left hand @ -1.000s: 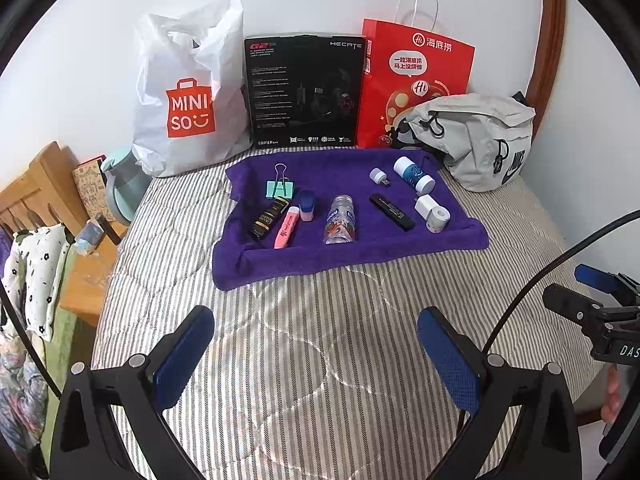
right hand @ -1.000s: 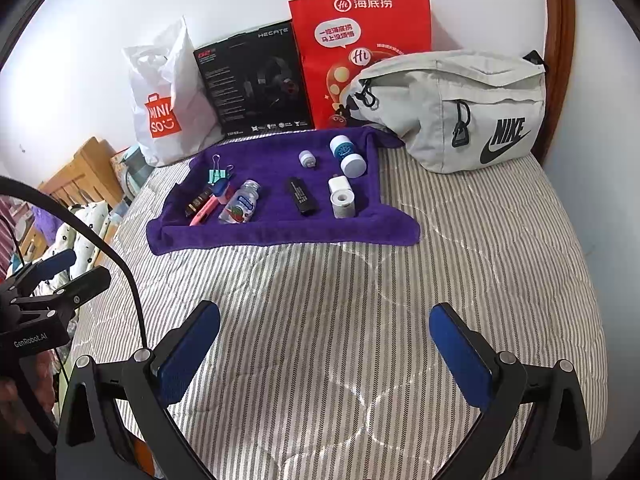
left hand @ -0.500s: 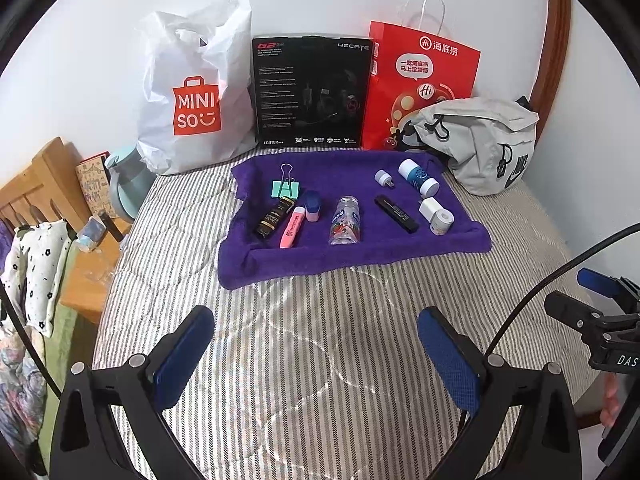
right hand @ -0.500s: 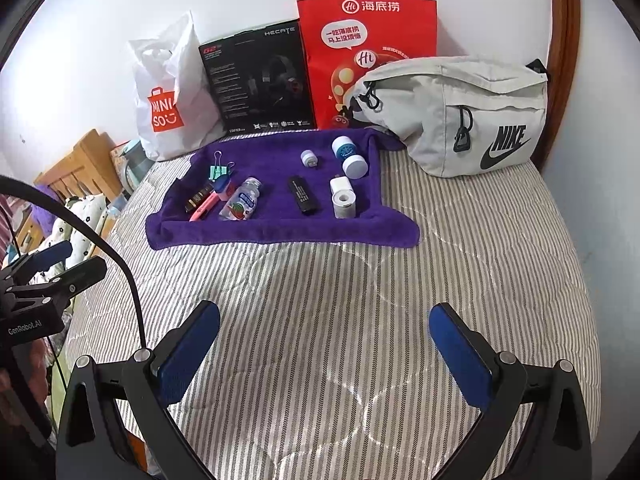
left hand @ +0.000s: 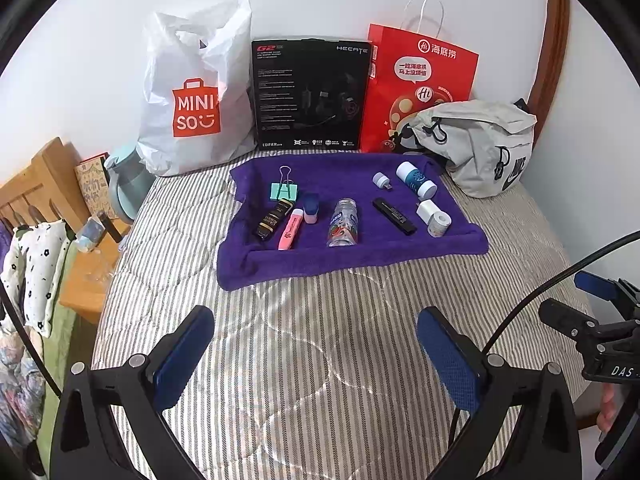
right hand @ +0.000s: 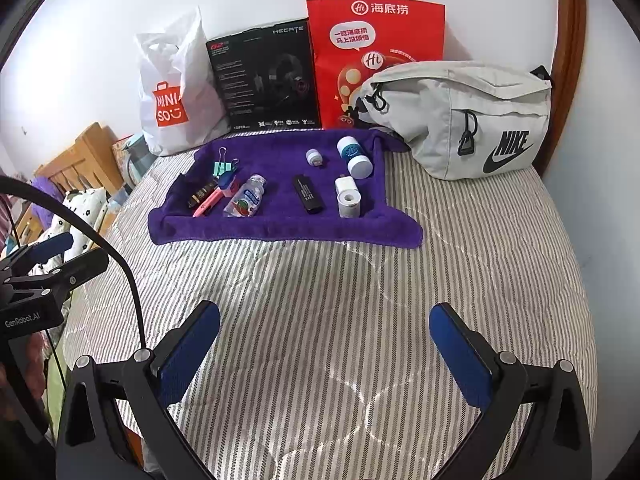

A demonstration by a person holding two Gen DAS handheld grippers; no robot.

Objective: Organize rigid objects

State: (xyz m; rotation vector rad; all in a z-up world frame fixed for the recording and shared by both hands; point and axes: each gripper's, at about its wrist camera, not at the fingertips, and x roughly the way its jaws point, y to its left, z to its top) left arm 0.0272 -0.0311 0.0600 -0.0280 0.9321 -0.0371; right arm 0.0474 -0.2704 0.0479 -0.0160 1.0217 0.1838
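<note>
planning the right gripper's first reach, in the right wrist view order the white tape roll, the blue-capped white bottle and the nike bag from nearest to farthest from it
From the right gripper:
1. white tape roll, near the front right of the purple towel.
2. blue-capped white bottle, behind the roll, toward the towel's back right.
3. nike bag, off the towel, far right against the wall.

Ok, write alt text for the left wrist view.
The open left gripper hovers over a striped bed, facing a purple towel that holds small items: a binder clip, a pink highlighter, a small bottle and a black stick. Bags and a black box line the wall.
</note>
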